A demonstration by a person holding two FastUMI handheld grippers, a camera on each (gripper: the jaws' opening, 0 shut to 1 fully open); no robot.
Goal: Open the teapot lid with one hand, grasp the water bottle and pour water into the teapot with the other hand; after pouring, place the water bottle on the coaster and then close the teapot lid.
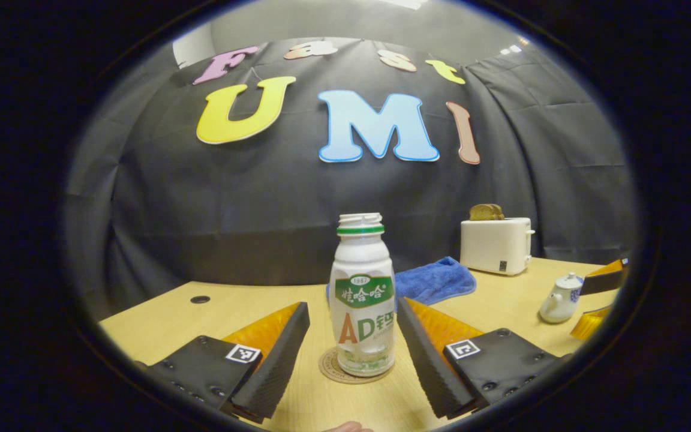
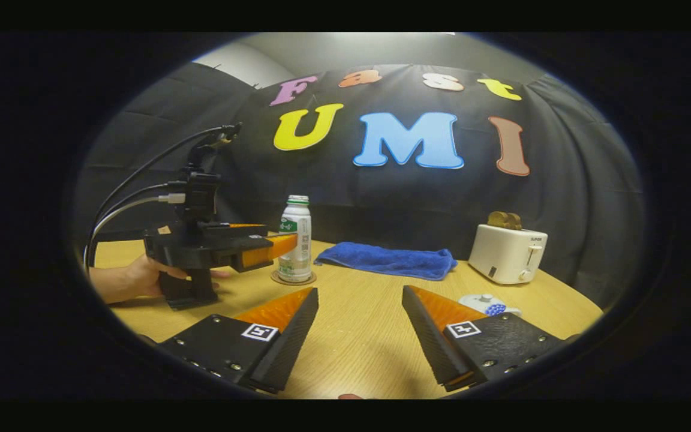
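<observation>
The water bottle (image 1: 362,294) stands upright on the coaster (image 1: 335,367), uncapped, between the spread fingers of the left tool (image 1: 351,354) — neither finger touches it. The right tool (image 2: 358,336) hangs open over the table (image 2: 357,354), the lidded teapot (image 2: 489,305) just beyond its right finger.

A pale wooden worktop (image 2: 357,336) carries a round coaster (image 1: 330,367) with a bottle (image 1: 362,312) standing on it, a folded blue towel (image 2: 387,259) behind, a white toaster (image 2: 506,253), and a small white teapot (image 1: 561,298).
</observation>
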